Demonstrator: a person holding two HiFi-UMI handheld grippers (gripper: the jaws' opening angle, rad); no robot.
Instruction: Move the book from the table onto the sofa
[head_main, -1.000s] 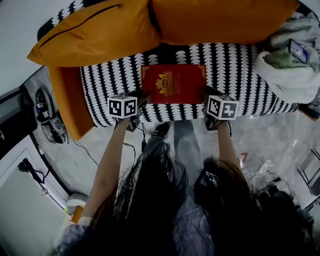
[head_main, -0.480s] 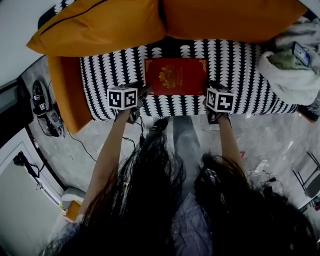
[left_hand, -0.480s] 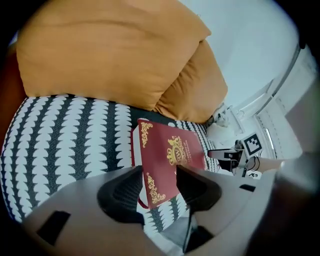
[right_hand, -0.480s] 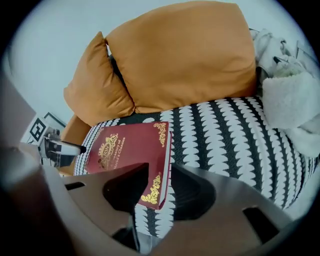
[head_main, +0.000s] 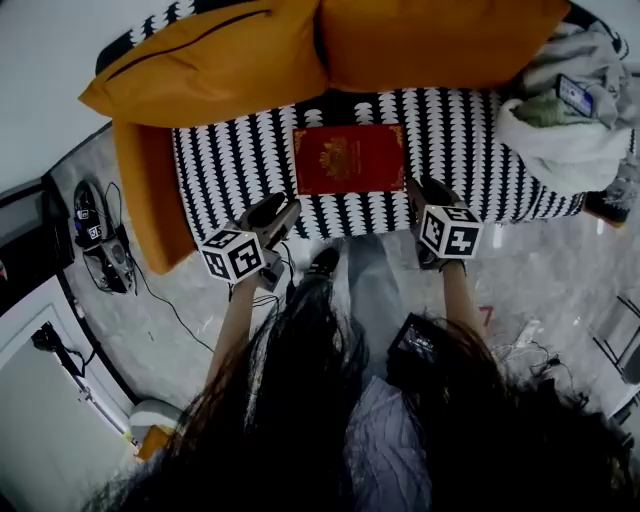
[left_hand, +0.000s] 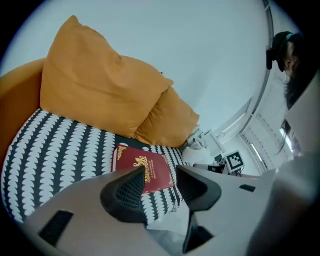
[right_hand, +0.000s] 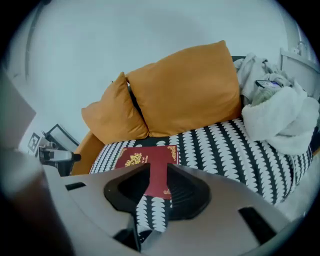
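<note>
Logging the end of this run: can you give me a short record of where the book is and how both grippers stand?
book: flat on the sofa seat, in front of the orange cushions
left gripper: fingers apart, empty, clear of the book
right gripper: fingers apart but just been closing, nothing between them
task: book appears placed

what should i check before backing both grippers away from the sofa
1. book lies flat on the sofa seat: ok
2. book clear of the orange cushions: ok
3. book's near edge back from the seat's front edge: ok
4. left gripper fingers apart, nothing between them: ok
5. right gripper fingers have just been closing, a gap remains, nothing between them: ok
</note>
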